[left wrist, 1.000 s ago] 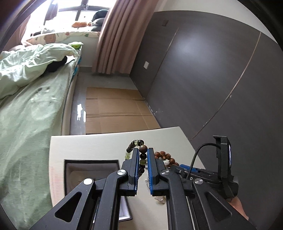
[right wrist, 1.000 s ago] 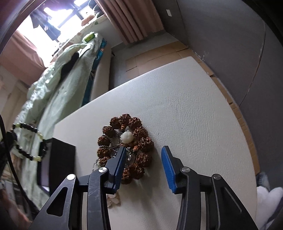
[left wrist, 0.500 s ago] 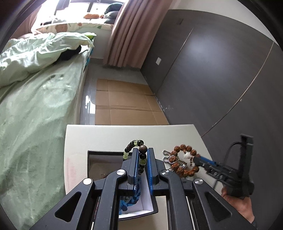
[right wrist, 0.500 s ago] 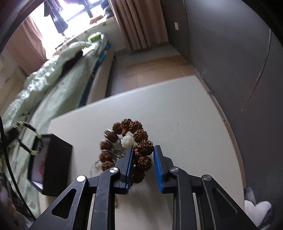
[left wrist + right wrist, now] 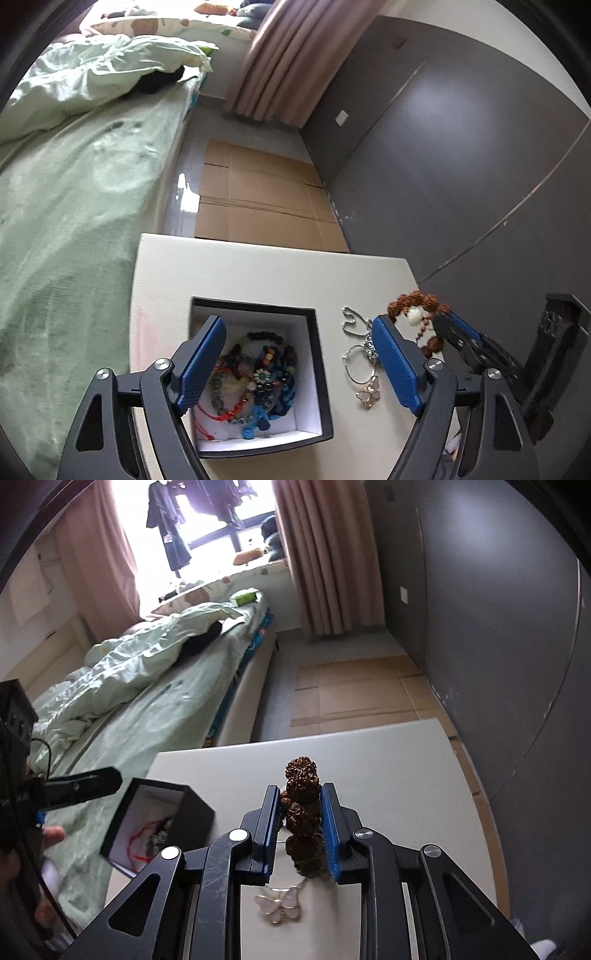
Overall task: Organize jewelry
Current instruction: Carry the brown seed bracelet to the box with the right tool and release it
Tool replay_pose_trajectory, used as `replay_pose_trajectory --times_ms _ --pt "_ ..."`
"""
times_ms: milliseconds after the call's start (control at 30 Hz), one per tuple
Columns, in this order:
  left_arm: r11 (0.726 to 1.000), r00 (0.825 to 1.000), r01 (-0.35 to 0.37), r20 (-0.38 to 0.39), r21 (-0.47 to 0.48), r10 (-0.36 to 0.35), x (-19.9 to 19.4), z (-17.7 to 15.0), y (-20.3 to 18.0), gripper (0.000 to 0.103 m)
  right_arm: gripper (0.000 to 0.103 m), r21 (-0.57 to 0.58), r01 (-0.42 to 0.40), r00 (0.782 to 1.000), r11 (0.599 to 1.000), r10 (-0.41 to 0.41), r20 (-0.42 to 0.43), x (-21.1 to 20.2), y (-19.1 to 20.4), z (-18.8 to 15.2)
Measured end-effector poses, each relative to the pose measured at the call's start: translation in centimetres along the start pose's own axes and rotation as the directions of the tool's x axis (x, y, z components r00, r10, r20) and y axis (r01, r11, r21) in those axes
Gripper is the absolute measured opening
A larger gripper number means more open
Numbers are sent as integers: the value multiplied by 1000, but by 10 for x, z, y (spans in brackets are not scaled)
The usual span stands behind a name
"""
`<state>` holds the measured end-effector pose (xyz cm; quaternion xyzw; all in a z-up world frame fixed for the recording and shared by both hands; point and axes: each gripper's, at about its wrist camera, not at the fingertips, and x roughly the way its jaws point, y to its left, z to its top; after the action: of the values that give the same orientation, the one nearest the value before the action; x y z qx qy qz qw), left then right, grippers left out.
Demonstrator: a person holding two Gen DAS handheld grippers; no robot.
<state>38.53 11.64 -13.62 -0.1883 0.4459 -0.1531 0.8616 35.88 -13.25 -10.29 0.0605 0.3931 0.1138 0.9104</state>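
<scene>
My left gripper [image 5: 297, 322] hangs over a black box [image 5: 317, 332] with a white inside. Its jaws are opening wide, with nothing pressed between the pads. Several bead bracelets and red cords [image 5: 258, 373] lie heaped in the box. My right gripper [image 5: 299, 790] is shut on a brown knobbly-bead bracelet [image 5: 301, 775], lifted off the white table [image 5: 388, 768]. In the left wrist view that bracelet [image 5: 413, 301] hangs from the right gripper [image 5: 454, 332], to the right of the box. A silver chain with a butterfly pendant [image 5: 360, 365] lies on the table between the box and the right gripper.
The butterfly pendant [image 5: 279, 904] lies just under my right fingers. A bed with green bedding [image 5: 74, 221] runs along the table's left side. Flattened cardboard [image 5: 258, 206] covers the floor beyond the table. A dark wall [image 5: 461, 166] stands to the right. A hand [image 5: 48, 838] holds the left gripper.
The left jaws have sprung apart and the dark-and-green bead bracelet has left them; that gripper now sits over the box. The right jaws closed on the brown bracelet and raised it.
</scene>
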Motion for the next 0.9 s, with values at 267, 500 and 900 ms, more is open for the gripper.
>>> replay_pose_trajectory --times_ms 267,500,900 --pt "1000 998 -16 65 -11 16 -25 9 20 82 23 -70 -50 998 996 53 42 -25 37 9" --pt "1000 993 -7 115 -10 8 -49 10 33 82 23 -130 -117 991 985 125 53 -37 81 21" --pt "998 985 4 172 -66 7 -81 11 61 82 23 -168 -235 970 957 242 24 -32 145 21"
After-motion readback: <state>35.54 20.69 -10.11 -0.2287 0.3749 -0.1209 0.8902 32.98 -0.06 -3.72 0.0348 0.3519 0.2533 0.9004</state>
